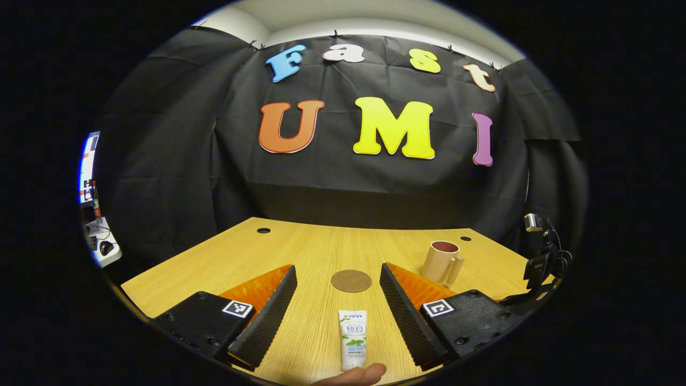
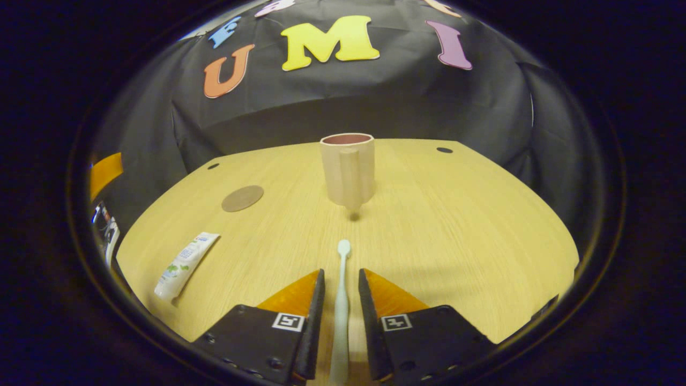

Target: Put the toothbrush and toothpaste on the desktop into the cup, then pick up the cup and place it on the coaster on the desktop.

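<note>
wooden desk (image 2: pixel 455 225), one cup (image 2: pixel 347 169), one toothpaste (image 1: pixel 352 339), left jaws released, right jaws grasping toothbrush (image 2: pixel 341 300)

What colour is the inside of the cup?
Dark reddish-brown inside the beige cup, seen best in the left gripper view.

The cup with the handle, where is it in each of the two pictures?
Left gripper view: the cup stands at the right, just past the right finger, beyond the toothpaste.
Right gripper view: the cup stands at the top centre, straight ahead of the toothbrush, handle toward the camera.
Shared landmark: the round brown coaster lies to the cup's left in both.
</note>
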